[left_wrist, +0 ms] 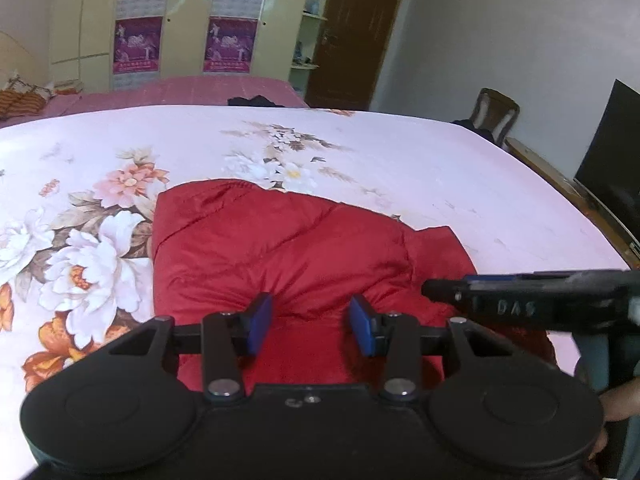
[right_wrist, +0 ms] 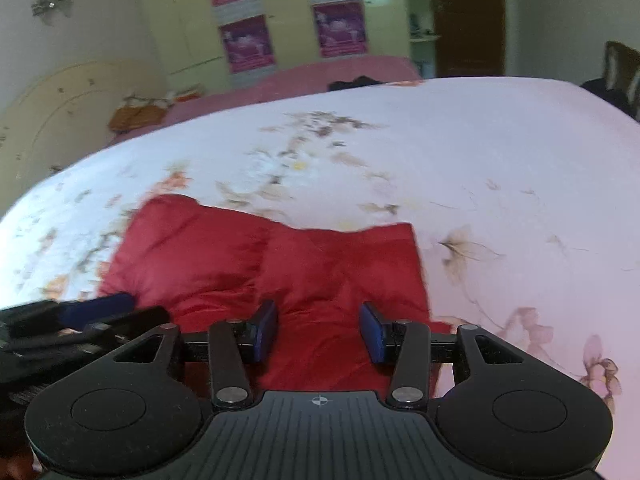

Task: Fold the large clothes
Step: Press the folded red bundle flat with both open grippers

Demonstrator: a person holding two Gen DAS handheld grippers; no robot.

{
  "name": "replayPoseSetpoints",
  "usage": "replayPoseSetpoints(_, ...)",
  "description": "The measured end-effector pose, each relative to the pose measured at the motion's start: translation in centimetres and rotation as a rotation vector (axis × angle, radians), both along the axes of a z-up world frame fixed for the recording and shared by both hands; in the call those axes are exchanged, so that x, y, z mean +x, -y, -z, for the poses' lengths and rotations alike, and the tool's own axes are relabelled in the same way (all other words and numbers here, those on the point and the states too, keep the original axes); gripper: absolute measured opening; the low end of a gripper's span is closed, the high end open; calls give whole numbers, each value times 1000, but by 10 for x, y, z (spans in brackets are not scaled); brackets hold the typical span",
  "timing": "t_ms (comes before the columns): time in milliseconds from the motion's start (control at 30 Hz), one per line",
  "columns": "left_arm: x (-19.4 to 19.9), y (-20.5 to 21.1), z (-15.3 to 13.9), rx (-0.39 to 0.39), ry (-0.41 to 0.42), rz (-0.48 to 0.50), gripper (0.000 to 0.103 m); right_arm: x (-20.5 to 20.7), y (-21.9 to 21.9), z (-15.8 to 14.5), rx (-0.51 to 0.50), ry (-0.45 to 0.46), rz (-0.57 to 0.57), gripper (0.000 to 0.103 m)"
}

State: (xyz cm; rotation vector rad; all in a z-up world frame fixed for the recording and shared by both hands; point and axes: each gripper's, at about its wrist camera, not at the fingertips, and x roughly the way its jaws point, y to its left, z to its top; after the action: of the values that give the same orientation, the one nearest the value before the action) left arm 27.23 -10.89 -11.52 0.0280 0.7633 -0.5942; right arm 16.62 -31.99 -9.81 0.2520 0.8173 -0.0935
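Note:
A red padded jacket [left_wrist: 280, 248] lies folded into a bulky block on the floral bedsheet [left_wrist: 360, 152]. My left gripper [left_wrist: 311, 326] is open, its blue pads spread over the jacket's near edge, holding nothing. My right gripper [left_wrist: 436, 290] reaches in from the right at the jacket's right side. In the right wrist view the jacket [right_wrist: 280, 264] lies just ahead, and my right gripper [right_wrist: 319, 330] is open above its near edge. The left gripper [right_wrist: 100, 308] shows at the left of that view.
A dark TV screen [left_wrist: 612, 152] and a wooden bed edge [left_wrist: 560, 180] stand at the right. A chair [left_wrist: 494, 114] is at the far right corner. A second bed [left_wrist: 180, 92], a wardrobe with posters [left_wrist: 180, 20] and a brown door [left_wrist: 356, 32] are behind.

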Motion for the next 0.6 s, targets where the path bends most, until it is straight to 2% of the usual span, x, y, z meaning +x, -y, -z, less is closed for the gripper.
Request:
replayPoseSetpoints(267,28,7,12,25,-8,-22,40,1,2,24,-4,-3,25,46)
replayPoseSetpoints(500,34,12,21,45,-31,-27,41,1,3,32,-13,16,19,47)
replayPoseSetpoints(600,32,17,20,86,-18,-21,41,4,5,29,-5,1,11,48)
